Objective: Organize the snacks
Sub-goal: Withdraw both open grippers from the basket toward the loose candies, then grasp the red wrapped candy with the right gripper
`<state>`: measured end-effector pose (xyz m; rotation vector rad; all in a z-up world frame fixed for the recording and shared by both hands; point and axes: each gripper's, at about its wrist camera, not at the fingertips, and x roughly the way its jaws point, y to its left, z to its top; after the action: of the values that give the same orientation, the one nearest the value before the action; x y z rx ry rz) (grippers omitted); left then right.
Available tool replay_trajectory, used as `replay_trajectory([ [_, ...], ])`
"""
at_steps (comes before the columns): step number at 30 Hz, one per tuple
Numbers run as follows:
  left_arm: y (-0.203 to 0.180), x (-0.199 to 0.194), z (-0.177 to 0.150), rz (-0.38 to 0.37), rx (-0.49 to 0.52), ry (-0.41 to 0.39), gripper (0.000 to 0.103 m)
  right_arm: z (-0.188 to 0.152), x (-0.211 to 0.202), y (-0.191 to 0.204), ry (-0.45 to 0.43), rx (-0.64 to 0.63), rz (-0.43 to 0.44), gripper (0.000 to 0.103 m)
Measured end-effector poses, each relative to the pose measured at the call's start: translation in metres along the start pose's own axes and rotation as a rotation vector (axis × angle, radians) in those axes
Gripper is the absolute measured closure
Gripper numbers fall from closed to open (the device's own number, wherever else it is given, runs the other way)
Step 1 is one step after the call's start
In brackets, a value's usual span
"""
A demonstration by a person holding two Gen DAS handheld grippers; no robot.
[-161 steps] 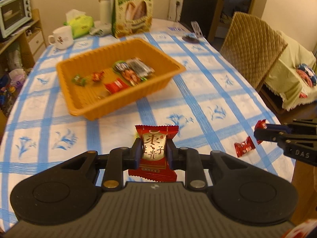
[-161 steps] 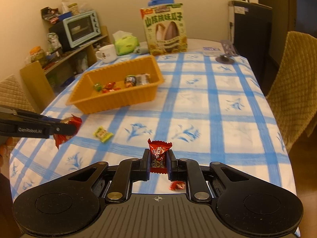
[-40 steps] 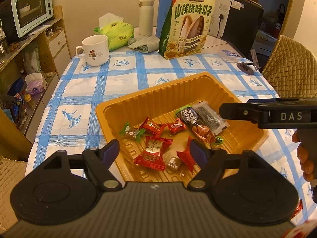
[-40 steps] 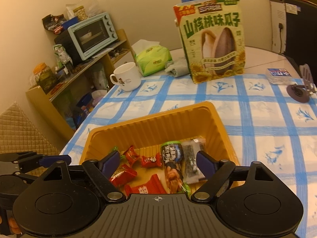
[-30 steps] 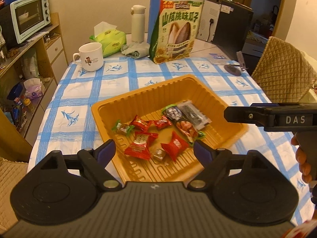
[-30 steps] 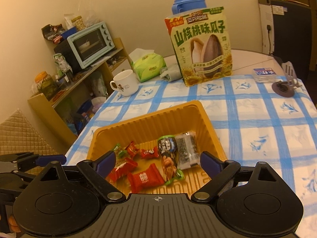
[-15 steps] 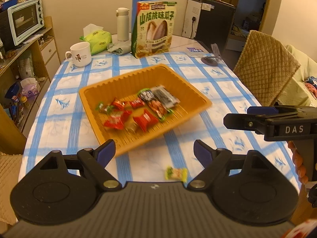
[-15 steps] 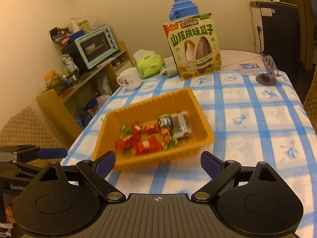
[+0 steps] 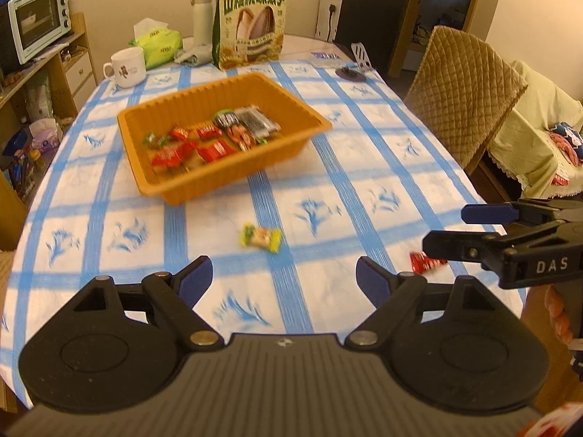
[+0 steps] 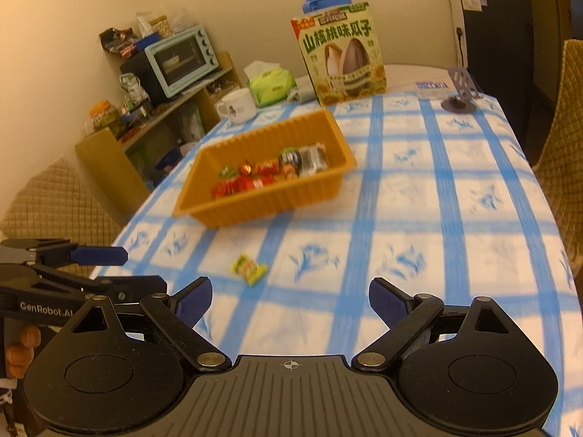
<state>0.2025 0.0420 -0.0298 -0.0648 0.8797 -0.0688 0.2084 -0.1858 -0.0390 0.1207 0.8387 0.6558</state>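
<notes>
An orange basket (image 9: 182, 109) (image 10: 277, 196) sits mid-table and holds several wrapped snacks. A green-yellow candy (image 9: 260, 236) (image 10: 249, 267) lies loose on the blue-checked tablecloth, ahead of both grippers. A red candy (image 9: 424, 263) lies near the table's right edge, partly hidden behind my right gripper's finger. My left gripper (image 9: 280, 279) is open and empty, held back from the green candy. My right gripper (image 10: 289, 300) is open and empty; it also shows at the right of the left wrist view (image 9: 473, 229).
A large sunflower-seed bag (image 9: 251, 22), a white mug (image 9: 127, 67), a tissue pack (image 9: 156, 45) and a white flask (image 9: 202, 16) stand at the table's far end. A quilted chair (image 9: 462, 87) is on the right, a shelf with a toaster oven (image 9: 36, 32) on the left.
Both grippers have pulled back from over the basket toward the table's near edge, open and empty. Earlier each held a red candy; those now lie in the basket.
</notes>
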Motion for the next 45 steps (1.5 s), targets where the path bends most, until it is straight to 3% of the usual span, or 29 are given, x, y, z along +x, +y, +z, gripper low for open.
replay_trajectory([
  [11, -0.033, -0.002, -0.036, 0.014, -0.006, 0.048, 0.018, -0.049, -0.025, -0.026, 0.07, 0.003, -0.03, 0.01],
  [23, -0.048, 0.001, -0.06, 0.026, -0.021, 0.094, 0.018, -0.077, -0.029, -0.043, 0.121, -0.024, -0.064, 0.01],
  [45, -0.031, 0.006, -0.061, 0.067, -0.066, 0.091, 0.018, -0.075, -0.002, -0.077, 0.139, -0.248, -0.185, 0.01],
])
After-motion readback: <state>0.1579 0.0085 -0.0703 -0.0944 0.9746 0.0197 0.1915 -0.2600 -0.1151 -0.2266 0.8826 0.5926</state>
